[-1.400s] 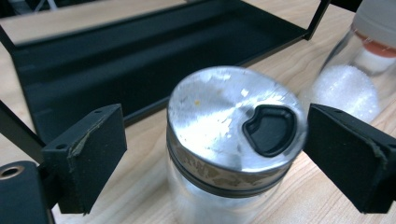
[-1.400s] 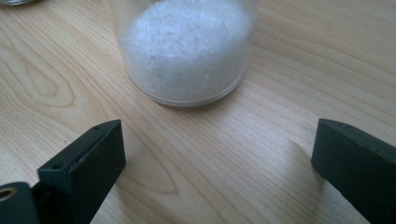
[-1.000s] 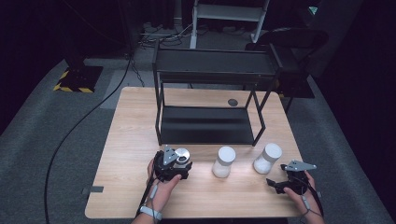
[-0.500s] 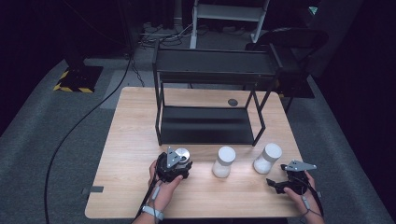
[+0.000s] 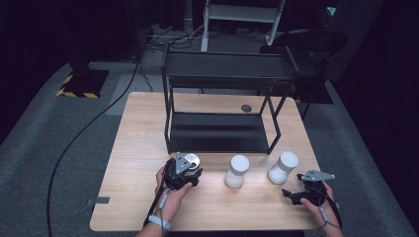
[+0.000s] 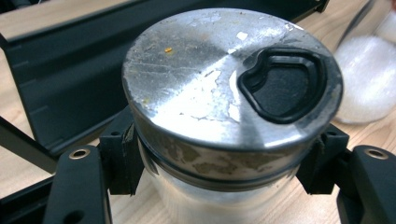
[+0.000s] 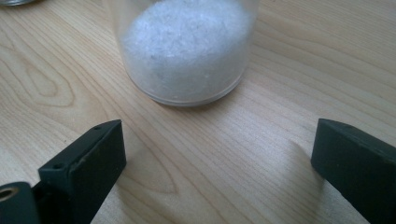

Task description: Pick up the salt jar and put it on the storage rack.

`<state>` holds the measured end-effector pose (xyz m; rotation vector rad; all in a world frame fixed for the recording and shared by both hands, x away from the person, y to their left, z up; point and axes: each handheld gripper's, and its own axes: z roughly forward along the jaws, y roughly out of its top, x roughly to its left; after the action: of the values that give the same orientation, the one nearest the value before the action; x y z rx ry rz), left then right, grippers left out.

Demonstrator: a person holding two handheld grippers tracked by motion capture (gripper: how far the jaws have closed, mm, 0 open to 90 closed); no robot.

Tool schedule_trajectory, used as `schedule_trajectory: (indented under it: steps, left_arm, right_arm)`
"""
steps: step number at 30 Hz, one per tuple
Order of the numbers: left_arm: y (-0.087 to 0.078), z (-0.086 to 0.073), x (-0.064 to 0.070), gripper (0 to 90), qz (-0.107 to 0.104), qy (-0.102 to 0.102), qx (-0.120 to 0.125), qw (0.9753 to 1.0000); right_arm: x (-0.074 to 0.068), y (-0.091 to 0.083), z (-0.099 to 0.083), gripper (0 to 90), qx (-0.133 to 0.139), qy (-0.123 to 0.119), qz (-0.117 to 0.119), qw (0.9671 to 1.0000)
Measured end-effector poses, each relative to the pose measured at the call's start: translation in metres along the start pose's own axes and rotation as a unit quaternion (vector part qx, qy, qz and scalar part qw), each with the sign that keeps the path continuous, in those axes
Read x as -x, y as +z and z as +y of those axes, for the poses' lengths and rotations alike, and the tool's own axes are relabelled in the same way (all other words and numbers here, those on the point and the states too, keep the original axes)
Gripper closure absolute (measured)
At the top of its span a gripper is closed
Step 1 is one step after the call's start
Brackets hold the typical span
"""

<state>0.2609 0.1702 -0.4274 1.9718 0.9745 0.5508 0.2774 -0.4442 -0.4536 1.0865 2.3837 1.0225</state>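
The left gripper point(image 6: 224, 158) has its two black jaws squeezed tight on a jar with a shiny metal lid point(image 6: 229, 93), one jaw on each side just under the lid, and the lid has a black rubber ring point(image 6: 285, 84) on top. In the high view this jar point(image 5: 190, 160) sits at the lower left of the middle, on the wooden table point(image 5: 138, 148), just in front of a black metal shelf point(image 5: 222, 133). The right gripper point(image 7: 219, 158) has its jaws spread wide apart and holds nothing — a clear jar of white powder point(image 7: 187, 51) stands a little way ahead of them, not touching. In the high view that right gripper point(image 5: 296, 193) rests low on the table at the lower right, near the white-topped jar point(image 5: 283, 167). Another jar of white powder point(image 5: 237, 171) stands between the two grippers. The shelf has two levels and takes up the middle of the table, right behind all three jars. A small dark round thing point(image 5: 246, 108) lies on the table behind the shelf. Around the table is grey carpet point(image 5: 49, 148), with a black cable point(image 5: 79, 138) across it at the left — and the room behind is dark.
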Motion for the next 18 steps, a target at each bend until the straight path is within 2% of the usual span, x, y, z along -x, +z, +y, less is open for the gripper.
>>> schedule_trajectory:
  steps: [11,18]
  left_arm:
    - [-0.007,0.024,-0.004,30.3,0.0,0.009,0.011,0.9999]
    - [-0.006,0.042,-0.009,30.3,-0.004,0.015,0.011,0.9998]
  right_arm:
    - [0.0,0.0,0.0,2.8,0.0,-0.001,0.001,1.0]
    - [0.001,0.0,0.0,2.8,0.0,-0.002,0.001,1.0]
